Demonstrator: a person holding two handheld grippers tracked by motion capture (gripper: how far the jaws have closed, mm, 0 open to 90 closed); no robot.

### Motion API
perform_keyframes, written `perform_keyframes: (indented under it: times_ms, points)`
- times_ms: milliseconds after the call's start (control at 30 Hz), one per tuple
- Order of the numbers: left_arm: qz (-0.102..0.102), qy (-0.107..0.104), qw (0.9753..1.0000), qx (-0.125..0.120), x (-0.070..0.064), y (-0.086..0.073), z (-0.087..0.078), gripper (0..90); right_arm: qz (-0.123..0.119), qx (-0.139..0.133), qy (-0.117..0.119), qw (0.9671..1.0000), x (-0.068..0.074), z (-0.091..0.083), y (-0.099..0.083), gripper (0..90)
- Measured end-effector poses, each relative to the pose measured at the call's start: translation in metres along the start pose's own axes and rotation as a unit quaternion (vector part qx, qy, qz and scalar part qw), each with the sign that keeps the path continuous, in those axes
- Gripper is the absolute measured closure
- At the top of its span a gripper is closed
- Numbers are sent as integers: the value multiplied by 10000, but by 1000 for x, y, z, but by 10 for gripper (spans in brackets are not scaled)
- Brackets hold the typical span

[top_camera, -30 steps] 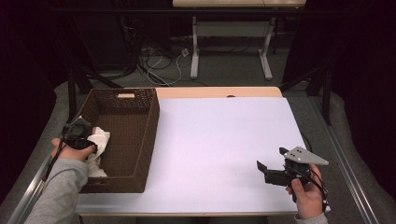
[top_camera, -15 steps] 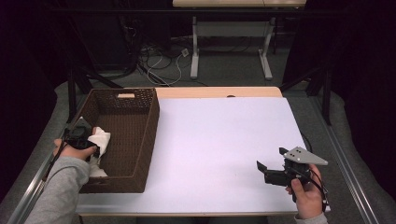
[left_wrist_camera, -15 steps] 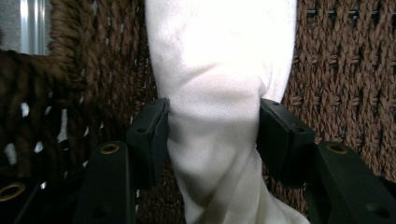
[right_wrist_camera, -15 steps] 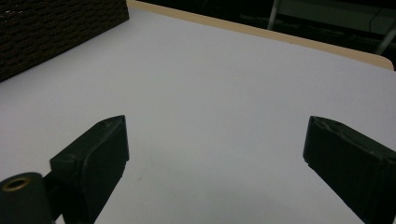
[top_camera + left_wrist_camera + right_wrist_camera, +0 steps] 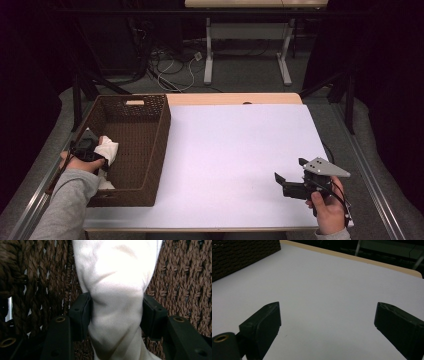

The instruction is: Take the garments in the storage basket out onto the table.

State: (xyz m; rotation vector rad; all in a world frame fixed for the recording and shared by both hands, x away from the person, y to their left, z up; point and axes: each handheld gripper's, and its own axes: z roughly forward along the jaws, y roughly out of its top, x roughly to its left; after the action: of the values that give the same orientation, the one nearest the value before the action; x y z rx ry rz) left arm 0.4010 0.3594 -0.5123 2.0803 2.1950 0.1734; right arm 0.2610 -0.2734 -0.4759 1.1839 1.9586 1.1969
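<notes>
A brown wicker basket (image 5: pixel 150 150) stands on the left part of the white table (image 5: pixel 235 145). My left gripper (image 5: pixel 97 156) hangs over the basket's left rim, shut on a white cloth (image 5: pixel 107 150). In the left gripper view the white cloth (image 5: pixel 117 290) is pinched between both black jaws, with the basket's woven wall (image 5: pixel 182 277) right behind it. My right gripper (image 5: pixel 290 182) hovers low over the table's front right, open, nothing between its jaws. The right gripper (image 5: pixel 328 315) faces bare table, with the basket (image 5: pixel 242 255) at the upper left.
More white cloth (image 5: pixel 105 184) lies low in the basket's near left corner. A wooden strip (image 5: pixel 235 98) edges the table's far side. Beyond it are white desk legs (image 5: pixel 210 55) and cables (image 5: pixel 175 70) on the floor.
My left gripper with the cloth has risen slightly and moved a little away from me along the basket's left rim. The right gripper has stayed put.
</notes>
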Motion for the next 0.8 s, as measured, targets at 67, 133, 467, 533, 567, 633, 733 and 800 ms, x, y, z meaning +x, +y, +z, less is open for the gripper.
perform_keyframes:
  times_ms: [67,133,467,533,567,633,733,800]
  points:
    - [-8,5,10000,44,-1,1,1,484,1,5,5,10000,0,0,0,67]
    - [-5,10,10000,49,-1,1,1,502,-1,13,9,10000,0,0,0,67]
    - [133,184,9997,22,-4,0,0,641,-7,58,-39,10000,-2,1,-1,69]
    - [171,204,9996,-3,-4,0,0,671,-1,46,-29,10000,-2,1,-1,69]
    - [185,204,9996,-5,-4,0,-1,685,-17,46,-25,10000,-2,1,-1,68]
    - [198,179,9996,-19,-4,0,-2,705,-21,40,-27,10000,-1,1,-2,69]
    - [139,105,9998,-63,-2,0,-3,712,-49,33,-41,10000,-1,2,-2,68]
    - [155,68,9998,-116,-1,0,-5,716,-51,34,-22,10000,-1,2,-1,69]
